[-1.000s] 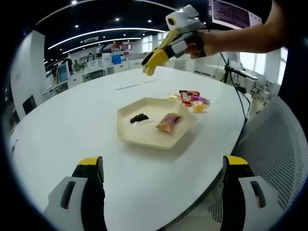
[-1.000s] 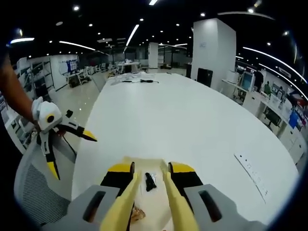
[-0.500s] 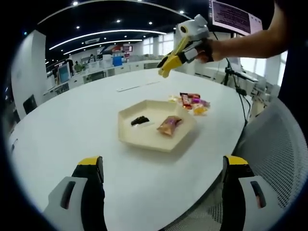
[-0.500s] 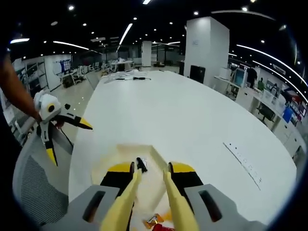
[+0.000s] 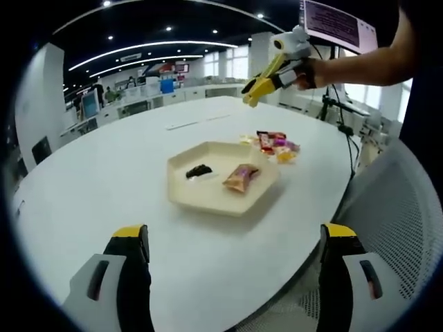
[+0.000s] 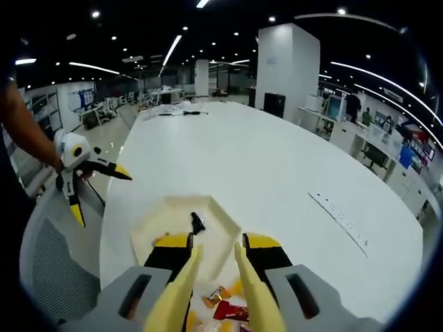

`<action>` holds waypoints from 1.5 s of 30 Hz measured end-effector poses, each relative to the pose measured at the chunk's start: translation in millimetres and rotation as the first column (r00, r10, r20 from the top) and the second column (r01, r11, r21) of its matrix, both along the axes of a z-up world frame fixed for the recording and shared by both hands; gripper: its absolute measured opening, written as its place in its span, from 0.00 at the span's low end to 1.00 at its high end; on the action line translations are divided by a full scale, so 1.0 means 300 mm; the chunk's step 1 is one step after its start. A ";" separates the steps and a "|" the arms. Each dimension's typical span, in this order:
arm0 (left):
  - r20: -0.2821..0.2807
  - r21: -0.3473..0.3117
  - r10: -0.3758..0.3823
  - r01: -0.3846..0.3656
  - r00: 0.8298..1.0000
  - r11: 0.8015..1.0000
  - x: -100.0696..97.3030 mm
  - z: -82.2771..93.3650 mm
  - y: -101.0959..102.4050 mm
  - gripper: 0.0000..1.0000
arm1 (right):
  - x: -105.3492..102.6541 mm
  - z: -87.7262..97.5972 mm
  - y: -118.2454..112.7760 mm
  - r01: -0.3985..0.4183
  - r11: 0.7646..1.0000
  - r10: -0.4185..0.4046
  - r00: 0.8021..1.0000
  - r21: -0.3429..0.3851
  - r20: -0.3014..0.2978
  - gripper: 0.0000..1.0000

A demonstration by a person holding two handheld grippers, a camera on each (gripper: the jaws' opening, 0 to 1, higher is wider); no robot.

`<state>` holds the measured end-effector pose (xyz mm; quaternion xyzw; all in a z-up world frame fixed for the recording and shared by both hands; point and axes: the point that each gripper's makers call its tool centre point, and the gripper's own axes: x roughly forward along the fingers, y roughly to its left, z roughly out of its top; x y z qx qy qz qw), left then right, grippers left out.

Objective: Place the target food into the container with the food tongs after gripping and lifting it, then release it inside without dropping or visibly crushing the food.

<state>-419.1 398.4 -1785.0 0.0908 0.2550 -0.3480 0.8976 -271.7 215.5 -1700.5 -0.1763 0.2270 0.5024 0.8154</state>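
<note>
Two wrapped foods lie in the cream hexagonal tray (image 5: 208,200); right tool (image 6: 214,277), clamping yellow tongs (image 6: 252,297) with tips apart and empty, hovers above the pile of wrapped snacks (image 5: 277,145); left tool (image 5: 232,277) spread, idle.

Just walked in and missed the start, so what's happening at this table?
A person holds a gripper in each hand over a white table. The right gripper grips yellow food tongs, raised above a pile of wrapped snacks, nothing in them yet. The hexagonal tray already holds an orange packet and a dark item. The left gripper hangs open near the table's edge.
</note>
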 end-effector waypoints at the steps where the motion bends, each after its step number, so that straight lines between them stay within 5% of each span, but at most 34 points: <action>1: 0.002 0.000 -0.007 0.007 1.000 1.000 -0.003 -0.001 -0.001 0.98 | -0.004 -0.001 -0.009 0.002 1.000 -0.002 1.000 -0.001 0.003 0.28; 9: 0.003 -0.050 0.014 -0.013 1.000 0.999 0.001 0.013 -0.003 0.99 | -0.019 -0.003 -0.053 0.015 1.000 -0.015 1.000 0.002 0.018 0.28; 21: 0.018 0.001 0.018 -0.018 1.000 1.000 -0.008 -0.019 0.025 0.97 | -0.037 -0.013 -0.098 0.012 1.000 -0.012 1.000 0.009 0.010 0.28; 26: 0.031 -0.032 0.047 -0.046 0.998 0.998 0.011 0.008 0.032 0.99 | -0.035 -0.030 -0.093 -0.010 1.000 0.010 1.000 -0.013 0.016 0.28; 32: 0.036 -0.046 0.030 -0.029 0.999 0.999 0.020 0.030 -0.005 0.99 | -0.014 -0.035 -0.073 0.049 0.999 -0.049 0.999 0.004 0.014 0.28; 34: 0.053 -0.032 -0.029 0.031 0.998 0.999 -0.007 0.032 -0.047 0.99 | -0.023 -0.032 -0.060 0.083 0.995 -0.081 0.996 0.060 -0.040 0.28; 35: 0.058 -0.020 -0.062 0.063 0.996 0.998 -0.018 0.029 -0.065 0.99 | -0.019 -0.026 -0.060 0.081 0.995 -0.080 0.997 0.059 -0.016 0.28; 38: 0.018 -0.048 -0.039 0.040 0.999 0.998 -0.015 0.019 -0.046 0.99 | -0.023 -0.038 -0.054 0.077 0.997 -0.077 0.997 0.027 0.007 0.28; 45: 0.030 -0.052 -0.034 0.035 0.999 0.998 -0.010 0.026 -0.043 0.99 | -0.016 -0.080 -0.104 0.100 0.995 -0.100 0.995 0.030 -0.004 0.28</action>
